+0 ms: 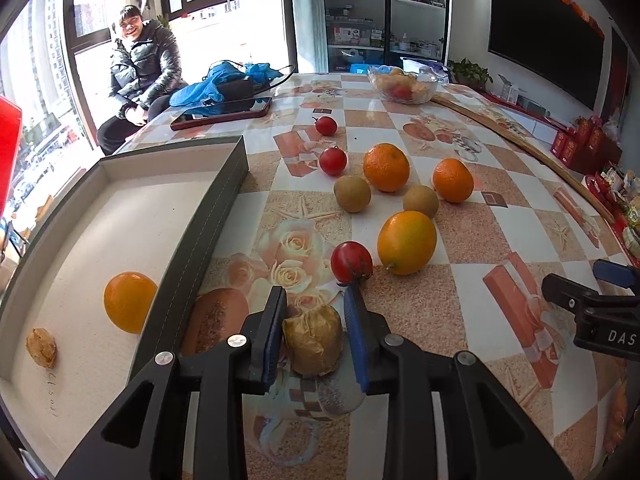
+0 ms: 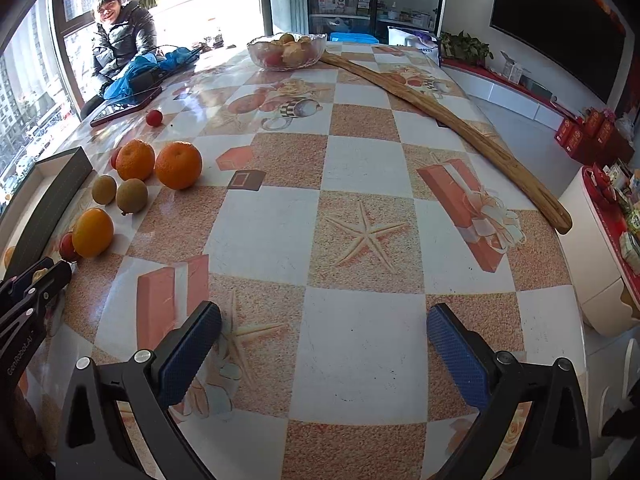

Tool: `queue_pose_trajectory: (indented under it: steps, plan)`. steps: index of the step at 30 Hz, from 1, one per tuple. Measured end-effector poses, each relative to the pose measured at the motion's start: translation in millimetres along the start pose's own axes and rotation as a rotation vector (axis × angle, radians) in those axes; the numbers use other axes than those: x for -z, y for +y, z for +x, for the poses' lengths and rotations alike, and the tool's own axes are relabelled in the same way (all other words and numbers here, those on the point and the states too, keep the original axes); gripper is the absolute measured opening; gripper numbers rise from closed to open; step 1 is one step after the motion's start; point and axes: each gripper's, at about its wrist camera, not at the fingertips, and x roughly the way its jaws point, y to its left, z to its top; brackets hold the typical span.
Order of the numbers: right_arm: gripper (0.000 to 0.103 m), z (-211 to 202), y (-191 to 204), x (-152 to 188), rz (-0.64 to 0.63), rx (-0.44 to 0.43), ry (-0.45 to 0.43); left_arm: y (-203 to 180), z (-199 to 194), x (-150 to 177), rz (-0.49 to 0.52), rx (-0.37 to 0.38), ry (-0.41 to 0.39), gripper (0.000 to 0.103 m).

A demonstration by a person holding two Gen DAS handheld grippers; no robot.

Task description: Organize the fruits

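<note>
My left gripper (image 1: pixel 315 292) is shut on a wrinkled brown fruit (image 1: pixel 314 340), held just right of the grey box (image 1: pixel 224 200). Inside the box lie an orange (image 1: pixel 130 302) and another wrinkled brown fruit (image 1: pixel 41 347). Beyond the fingertips a red fruit (image 1: pixel 351 262) touches a yellow-orange citrus (image 1: pixel 407 242). Farther back sit two kiwis (image 1: pixel 352 194), two tangerines (image 1: pixel 386 167) and two more red fruits (image 1: pixel 333 161). My right gripper (image 2: pixel 324 312) stands open over bare tablecloth, nothing between its fingers. The fruit cluster (image 2: pixel 132 184) lies to its far left.
A glass bowl (image 2: pixel 256 56) with fruit stands at the table's far end. A long wooden stick (image 2: pixel 460 132) runs along the right edge. A tablet (image 1: pixel 222 114) and a blue bag (image 1: pixel 224 80) lie at the back left. A person (image 1: pixel 140 68) sits by the window.
</note>
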Motion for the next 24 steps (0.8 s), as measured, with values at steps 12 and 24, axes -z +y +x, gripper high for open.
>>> queue_pose_trajectory:
  steps: [12, 24]
  plan:
    - [0.103, 27.6, 48.2, -69.1, -0.004, -0.143, 0.059, 3.7, 0.1, 0.0, -0.014, 0.021, -0.006, 0.033]
    - [0.037, 47.4, 93.1, -92.7, -0.138, -0.115, 0.032, 2.5, 0.4, -0.6, -0.008, 0.024, -0.006, 0.035]
